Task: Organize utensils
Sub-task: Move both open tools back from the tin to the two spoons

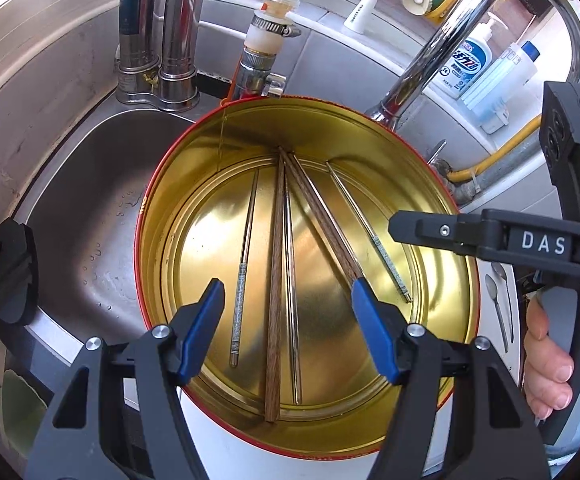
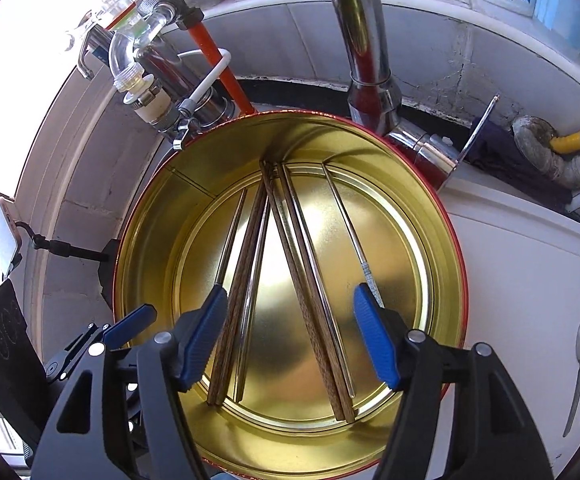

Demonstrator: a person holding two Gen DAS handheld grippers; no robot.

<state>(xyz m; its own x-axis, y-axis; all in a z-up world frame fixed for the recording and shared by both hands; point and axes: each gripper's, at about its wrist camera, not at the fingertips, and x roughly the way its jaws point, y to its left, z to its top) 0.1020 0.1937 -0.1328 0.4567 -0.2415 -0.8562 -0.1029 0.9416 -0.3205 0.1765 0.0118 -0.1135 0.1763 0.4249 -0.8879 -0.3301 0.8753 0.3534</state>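
Note:
A round tin with a gold inside and a red rim holds two wooden chopsticks and several thin metal chopsticks, fanned out from the far wall. My left gripper hovers over the tin's near side, open, its blue pads apart with nothing pressed between them. In the right wrist view the same tin lies below my right gripper, also open and empty above the wooden chopsticks. The right gripper's black body enters the left wrist view from the right, held by a hand.
A steel sink lies left of the tin, with taps and a curved faucet behind. Soap bottles stand at the back right. Two spoons lie on the white counter to the right. A phone on a stand is far left.

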